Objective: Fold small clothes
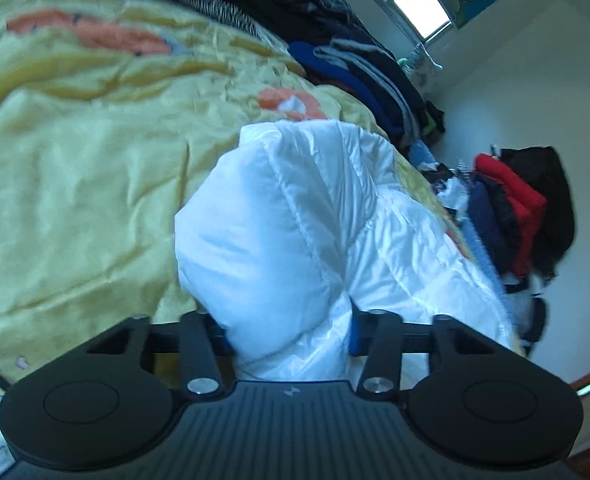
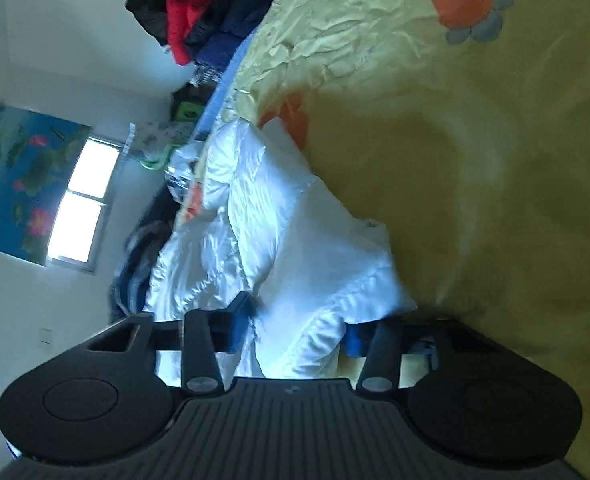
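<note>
A white quilted puffy garment (image 1: 295, 216) lies bunched on a yellow bedspread (image 1: 75, 184). My left gripper (image 1: 291, 332) is shut on a thick fold of the garment, which bulges up between the blue-padded fingers and hides their tips. In the right wrist view the same white garment (image 2: 279, 240) stretches away along the bed edge, over the yellow bedspread (image 2: 455, 160). My right gripper (image 2: 295, 332) is shut on another fold of it, with the fabric filling the gap between its fingers.
Piles of dark, blue and striped clothes (image 1: 359, 68) lie along the far side of the bed. A heap of red, black and navy jackets (image 1: 523, 208) sits off the bed edge, also in the right wrist view (image 2: 207, 12). A window (image 2: 83, 200) and a wall poster (image 2: 15, 176) are behind.
</note>
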`<control>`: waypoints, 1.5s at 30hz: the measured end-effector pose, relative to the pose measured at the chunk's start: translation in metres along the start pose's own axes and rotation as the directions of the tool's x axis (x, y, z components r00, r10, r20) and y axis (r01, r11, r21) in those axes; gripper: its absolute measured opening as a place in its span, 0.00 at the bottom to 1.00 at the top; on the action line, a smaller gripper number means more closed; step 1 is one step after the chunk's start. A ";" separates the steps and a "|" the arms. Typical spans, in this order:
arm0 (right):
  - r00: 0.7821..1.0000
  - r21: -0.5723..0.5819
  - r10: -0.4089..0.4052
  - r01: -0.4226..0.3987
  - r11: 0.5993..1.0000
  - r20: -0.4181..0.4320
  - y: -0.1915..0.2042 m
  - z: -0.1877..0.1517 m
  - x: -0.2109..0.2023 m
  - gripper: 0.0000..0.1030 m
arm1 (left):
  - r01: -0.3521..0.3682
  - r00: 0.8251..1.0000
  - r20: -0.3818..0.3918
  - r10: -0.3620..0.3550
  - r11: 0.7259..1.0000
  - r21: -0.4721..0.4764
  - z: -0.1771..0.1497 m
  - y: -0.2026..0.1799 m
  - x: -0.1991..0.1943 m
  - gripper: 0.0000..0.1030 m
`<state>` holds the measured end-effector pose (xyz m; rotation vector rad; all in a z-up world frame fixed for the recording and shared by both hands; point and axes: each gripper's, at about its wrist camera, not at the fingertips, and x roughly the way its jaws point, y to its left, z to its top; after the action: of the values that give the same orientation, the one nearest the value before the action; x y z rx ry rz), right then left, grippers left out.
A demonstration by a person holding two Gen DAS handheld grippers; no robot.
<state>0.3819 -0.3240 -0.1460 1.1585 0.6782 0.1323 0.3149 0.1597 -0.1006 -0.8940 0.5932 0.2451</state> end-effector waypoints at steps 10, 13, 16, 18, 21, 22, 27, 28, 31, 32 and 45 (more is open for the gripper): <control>0.993 -0.115 0.112 -0.108 0.987 0.027 0.013 0.008 -0.032 0.17 | 0.095 0.995 -0.021 -0.094 0.995 0.031 0.003 -0.012 -0.032 0.10; 0.987 -0.156 0.163 -0.158 0.975 0.016 0.026 0.012 -0.062 0.17 | 0.140 0.990 -0.025 -0.139 0.988 0.070 0.002 -0.012 -0.065 0.10; 0.982 -0.168 0.182 -0.187 0.968 -0.044 0.021 0.005 -0.097 0.17 | 0.165 0.986 -0.047 -0.162 0.983 0.083 -0.002 0.003 -0.101 0.10; 0.981 -0.155 0.174 -0.185 0.970 -0.081 0.008 -0.003 -0.117 0.17 | 0.165 0.985 -0.072 -0.159 0.983 0.076 -0.011 0.020 -0.120 0.10; 0.985 -0.116 0.122 -0.136 0.984 -0.122 -0.020 -0.018 -0.127 0.17 | 0.096 0.990 -0.111 -0.089 0.994 0.059 -0.033 0.049 -0.124 0.10; 0.987 -0.091 0.097 -0.109 0.990 -0.128 -0.031 -0.021 -0.123 0.17 | 0.074 0.988 -0.138 -0.069 0.997 0.032 -0.039 0.059 -0.117 0.11; 0.985 -0.016 0.088 -0.091 0.996 -0.147 -0.050 -0.023 -0.110 0.30 | 0.039 0.991 -0.133 -0.026 0.995 0.095 -0.039 0.052 -0.106 0.18; 0.986 -0.008 0.075 -0.077 0.997 -0.147 -0.052 -0.019 -0.114 0.35 | 0.037 0.990 -0.141 -0.024 0.995 0.091 -0.035 0.052 -0.109 0.25; 0.996 0.001 0.067 -0.067 0.998 -0.063 -0.058 -0.007 -0.148 0.58 | 0.012 0.992 -0.127 -0.008 0.999 0.036 -0.021 0.068 -0.134 0.43; 0.999 -0.011 0.053 -0.053 0.999 0.004 -0.060 -0.002 -0.164 0.59 | 0.004 0.996 -0.084 -0.002 1.000 0.024 -0.018 0.073 -0.148 0.44; 0.917 -0.450 0.293 -0.390 0.804 -0.270 0.131 -0.031 -0.045 0.75 | -0.109 0.975 0.209 -0.074 0.660 0.743 -0.092 -0.099 -0.109 0.67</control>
<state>0.3605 -0.2639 -0.0195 0.7580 0.5455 0.6987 0.2343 0.0310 -0.0158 -0.0342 0.4279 0.0900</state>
